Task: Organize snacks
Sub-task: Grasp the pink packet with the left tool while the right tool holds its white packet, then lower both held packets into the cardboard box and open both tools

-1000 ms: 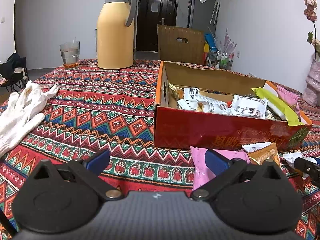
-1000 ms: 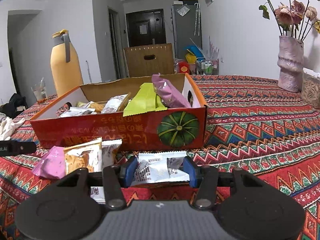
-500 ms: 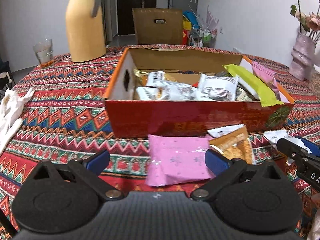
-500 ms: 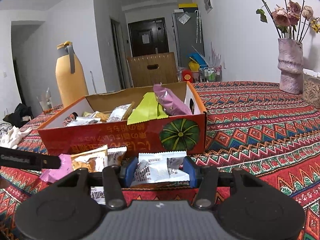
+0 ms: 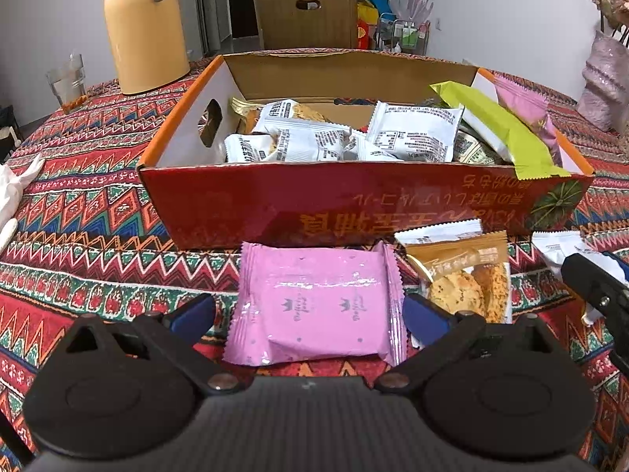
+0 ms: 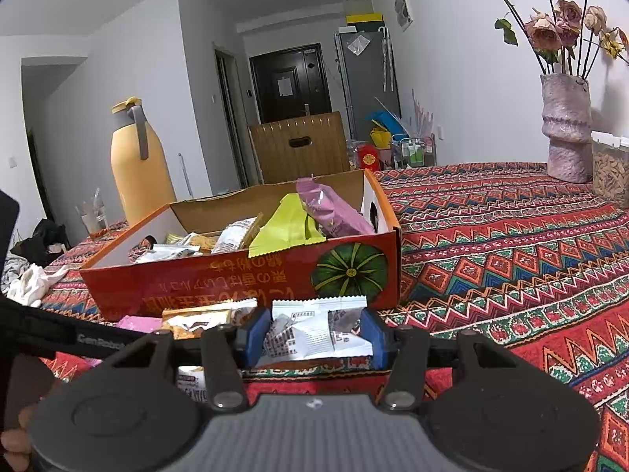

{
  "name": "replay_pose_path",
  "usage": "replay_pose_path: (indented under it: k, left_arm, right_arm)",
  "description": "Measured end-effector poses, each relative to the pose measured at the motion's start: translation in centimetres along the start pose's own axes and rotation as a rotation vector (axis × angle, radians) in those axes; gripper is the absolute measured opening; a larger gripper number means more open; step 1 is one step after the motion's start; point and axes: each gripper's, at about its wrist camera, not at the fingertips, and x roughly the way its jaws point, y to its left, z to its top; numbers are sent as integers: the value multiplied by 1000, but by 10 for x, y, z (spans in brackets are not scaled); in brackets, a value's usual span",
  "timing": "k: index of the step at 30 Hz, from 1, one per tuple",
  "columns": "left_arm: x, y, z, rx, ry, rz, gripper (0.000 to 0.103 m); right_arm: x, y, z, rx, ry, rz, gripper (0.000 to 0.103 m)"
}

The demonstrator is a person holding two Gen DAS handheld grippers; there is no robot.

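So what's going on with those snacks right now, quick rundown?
Right tool shut on white packet. Left tool open around pink packet. Box straight ahead, nothing in the way.

left gripper (image 5: 308,314) | right gripper (image 6: 312,336) | black bodies | blue jaws

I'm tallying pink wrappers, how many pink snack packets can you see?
2. One pink packet lies flat on the tablecloth before the red box, between the left jaws. Another pink packet leans in the box's right end. More may be buried.
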Motion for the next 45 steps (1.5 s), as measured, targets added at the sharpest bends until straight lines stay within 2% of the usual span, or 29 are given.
replay_pose_path:
  k: [4,11,17,20,28,34,45]
  left_arm:
    - [8,0,0,-10,23,9,103]
    - [10,0,1,-22,12,7,101]
    - [0,5,-1,-27,-17,-23,72]
    - [-5,9,-2,-32,-22,-38,65]
    - [-22,15,-9,-16,-52,-37,63]
    - [-42,19,-10,-4,-100,-50,63]
    - [-72,17,20,2,-231,-58,63]
  right_arm:
    - [0,0,0,2,2,3,50]
    - [1,0,0,3,2,5,50]
    - [2,1,-1,3,3,6,50]
    - [2,1,-1,2,4,6,50]
    - [1,2,-1,-5,-11,5,50]
    - [-10,6,1,-28,-64,12,50]
    - [-29,22,35,-85,-167,38,50]
